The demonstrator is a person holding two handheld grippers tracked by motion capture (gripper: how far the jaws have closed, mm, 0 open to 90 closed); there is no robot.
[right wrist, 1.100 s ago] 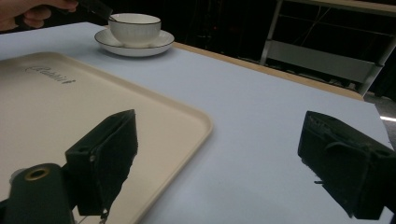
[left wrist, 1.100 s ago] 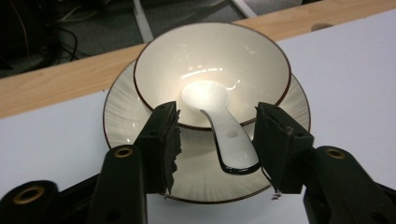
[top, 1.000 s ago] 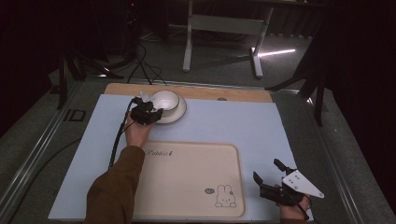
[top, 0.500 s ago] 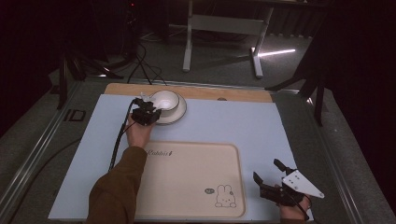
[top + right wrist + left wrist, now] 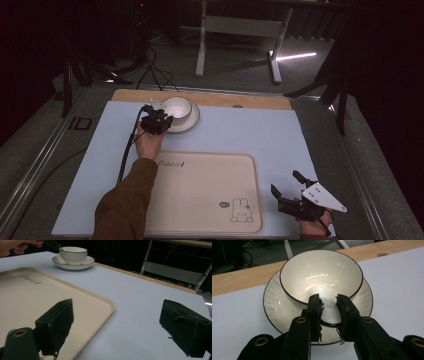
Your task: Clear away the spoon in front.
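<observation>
High view sets out the layout: the left tool (image 5: 159, 120) sits at the near-left edge of the bowl (image 5: 177, 107), which stands on a saucer (image 5: 192, 121) at the far side of the blue tabletop (image 5: 260, 135), just before a wooden strip (image 5: 250, 100); the tray (image 5: 205, 192) lies nearer the person, and the right tool (image 5: 292, 192) hovers off its right corner, well apart from the crockery. From up there the left jaws are too small to read. The left gripper view supplies it: the left tool (image 5: 329, 307) has just been closing and now pinches the near rim of the bowl (image 5: 322, 272), one jaw inside the wall and one outside, pads pressed to the rim, with the saucer (image 5: 274, 307) beneath. It also shows the dark line edging both rims. The right gripper view gives the low side angle: the right tool (image 5: 116, 322) stands wide apart with nothing between its jaws, over the tray (image 5: 37, 297) corner and the tabletop (image 5: 140, 302), and far off the bowl (image 5: 73, 253) sits upright on its saucer (image 5: 75, 265), the left tool at its rim.
</observation>
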